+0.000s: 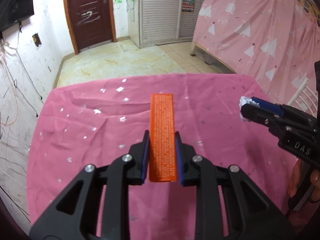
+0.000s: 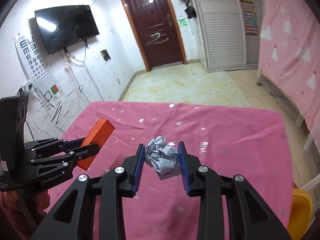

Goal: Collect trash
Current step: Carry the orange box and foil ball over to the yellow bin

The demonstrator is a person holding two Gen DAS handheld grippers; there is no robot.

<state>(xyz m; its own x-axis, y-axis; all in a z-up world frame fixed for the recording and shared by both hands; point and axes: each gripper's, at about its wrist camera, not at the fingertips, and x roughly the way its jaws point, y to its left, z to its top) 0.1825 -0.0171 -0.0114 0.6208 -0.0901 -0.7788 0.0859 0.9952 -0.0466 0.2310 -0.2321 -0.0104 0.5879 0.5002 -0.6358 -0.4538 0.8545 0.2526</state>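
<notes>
An orange oblong box (image 1: 162, 116) with fine print stands lengthwise between the blue pads of my left gripper (image 1: 162, 133), which is shut on its near half. The box is lifted off the pink star-print tablecloth (image 1: 90, 130). In the right wrist view the same box (image 2: 100, 134) tilts up from the left gripper (image 2: 91, 143) at the left. My right gripper (image 2: 161, 144) is shut on a crumpled grey-white paper ball (image 2: 161, 156), with both pads against its sides. From the left wrist view the ball (image 1: 245, 101) shows at the right gripper's (image 1: 248, 105) tips, above the cloth.
The tablecloth (image 2: 220, 136) covers a table whose far edge drops to a tiled floor (image 2: 180, 84). A bed under a pink tree-print cover (image 1: 260, 40) stands at the right, a yellow seat (image 2: 300, 210) at the near right corner. A person's hand (image 1: 314, 180) holds the right gripper.
</notes>
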